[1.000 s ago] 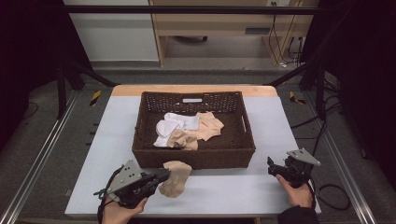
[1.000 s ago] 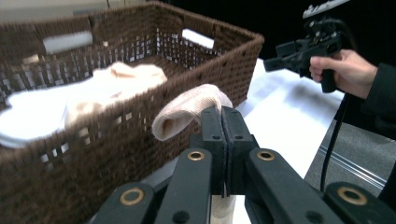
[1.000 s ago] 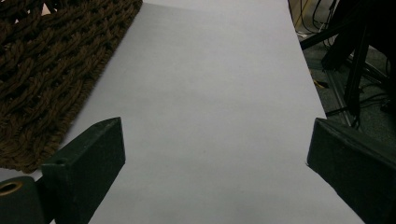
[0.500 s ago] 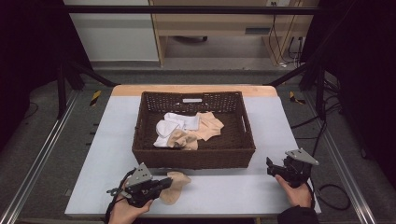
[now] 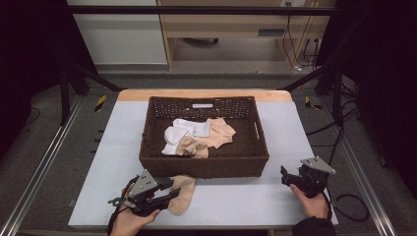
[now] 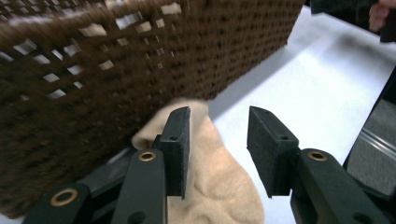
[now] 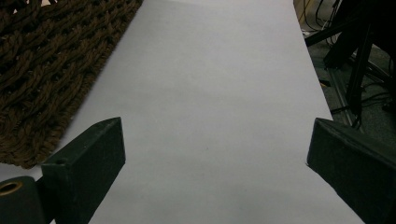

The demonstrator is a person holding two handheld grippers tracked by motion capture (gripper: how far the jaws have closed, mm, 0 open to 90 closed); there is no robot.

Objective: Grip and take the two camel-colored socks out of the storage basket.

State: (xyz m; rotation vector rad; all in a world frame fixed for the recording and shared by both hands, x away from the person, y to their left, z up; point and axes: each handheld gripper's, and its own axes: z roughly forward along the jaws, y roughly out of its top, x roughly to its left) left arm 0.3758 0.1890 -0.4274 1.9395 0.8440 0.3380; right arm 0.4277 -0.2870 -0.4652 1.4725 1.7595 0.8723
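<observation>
A tan sock point(image 5: 183, 192) lies flat on the white table just in front of the brown wicker basket point(image 5: 204, 165). My left gripper point(image 5: 171, 193) is low over the sock's near end. In the left gripper view its jaws have just been opening: they stand apart point(image 6: 217, 140), with the sock point(image 6: 210, 182) loose on the table between and under them, no pad pressing on it. My right gripper point(image 5: 286, 175) rests at the table's front right. Its jaws point(image 7: 215, 154) are wide open over bare table.
The basket point(image 6: 116, 60) holds a white sock point(image 5: 184, 130) and tan socks point(image 5: 217, 132) and fills the table's middle. Its corner point(image 7: 42, 70) lies left of my right gripper. The table's front edge point(image 5: 236, 223) runs just behind both hands. A metal frame stands around the table.
My left gripper sank to the table with the tan sock, which hung bunched a second ago. The sock now lies flat and the jaws have parted from it. The right gripper stayed put.
</observation>
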